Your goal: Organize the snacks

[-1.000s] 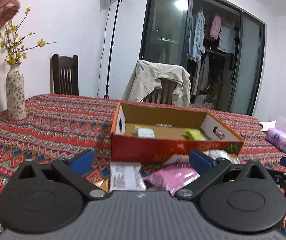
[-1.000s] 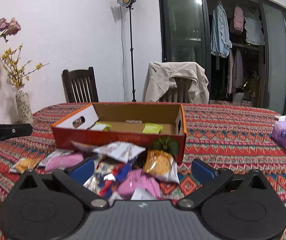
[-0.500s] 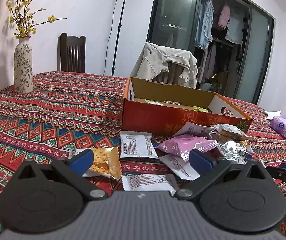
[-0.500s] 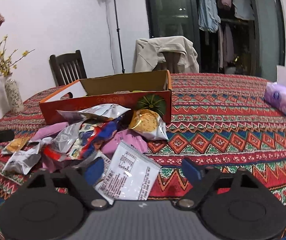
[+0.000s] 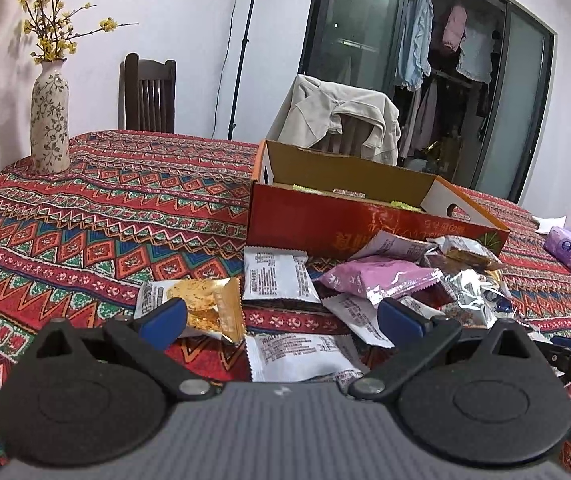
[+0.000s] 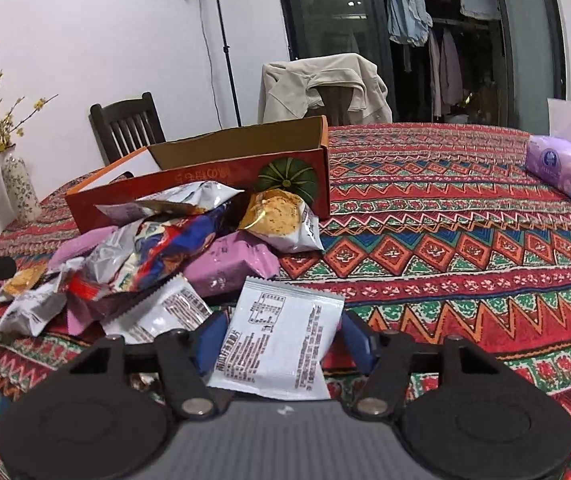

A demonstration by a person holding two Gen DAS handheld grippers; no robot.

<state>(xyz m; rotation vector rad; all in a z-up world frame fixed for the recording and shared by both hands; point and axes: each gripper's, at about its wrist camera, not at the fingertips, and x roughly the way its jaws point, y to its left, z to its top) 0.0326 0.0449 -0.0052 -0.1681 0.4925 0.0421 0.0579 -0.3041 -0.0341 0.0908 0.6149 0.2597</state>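
A pile of snack packets (image 5: 385, 280) lies on the patterned tablecloth in front of an open red cardboard box (image 5: 325, 224). My left gripper (image 5: 281, 320) is open and empty, low over a white packet (image 5: 301, 356), with a golden cracker packet (image 5: 201, 308) by its left finger. In the right wrist view the box (image 6: 213, 184) stands behind the pile (image 6: 157, 256). My right gripper (image 6: 283, 342) has its fingers closed in on both sides of a white printed packet (image 6: 277, 344) at the pile's near edge.
A flower vase (image 5: 50, 116) stands at the table's far left. A purple tissue pack (image 6: 557, 168) lies at the far right. Two chairs stand behind the table, one draped with a beige jacket (image 5: 337, 116). Bare tablecloth (image 6: 465, 264) stretches right of the pile.
Both grippers pulled back and dropped low toward the pile. The right gripper's fingers narrowed from wide open onto the white printed packet. The left gripper stayed open.
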